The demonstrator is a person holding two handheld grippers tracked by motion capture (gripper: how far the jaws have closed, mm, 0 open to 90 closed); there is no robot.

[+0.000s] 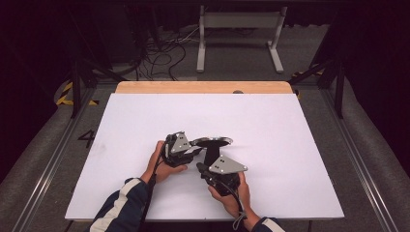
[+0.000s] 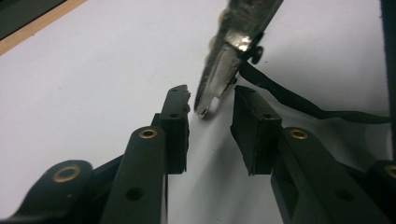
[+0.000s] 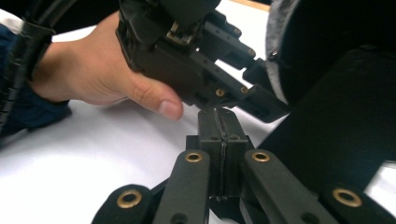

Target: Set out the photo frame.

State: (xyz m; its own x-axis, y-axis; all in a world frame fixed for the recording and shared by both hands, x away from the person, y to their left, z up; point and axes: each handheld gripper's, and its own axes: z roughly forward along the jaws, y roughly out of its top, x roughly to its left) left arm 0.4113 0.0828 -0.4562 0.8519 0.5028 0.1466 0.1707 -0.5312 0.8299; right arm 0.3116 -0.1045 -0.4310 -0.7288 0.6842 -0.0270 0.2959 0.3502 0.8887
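Two forearms enter from the near table edge, the left in a dark blue sleeve with white stripes (image 1: pixel 121 205). The left hand (image 1: pixel 162 164) wraps its grip from the outer side; the right hand (image 1: pixel 232 193) holds its grip from below, wrist cocked.

Two grippers, one per hand. Right gripper (image 3: pixel 219 126): jaws pressed together with something thin, seemingly black strap or fabric, pinched between them. Left gripper (image 2: pixel 210 112): jaws apart, with the tip of a shiny silver metal clip (image 2: pixel 224 65) standing between them, touching neither.

One dark round object with a silver-grey rim (image 1: pixel 212 141) is held up between the two grippers, over the middle of the white table sheet (image 1: pixel 270 125). One thin black cord (image 2: pixel 299 100) trails from the clip.
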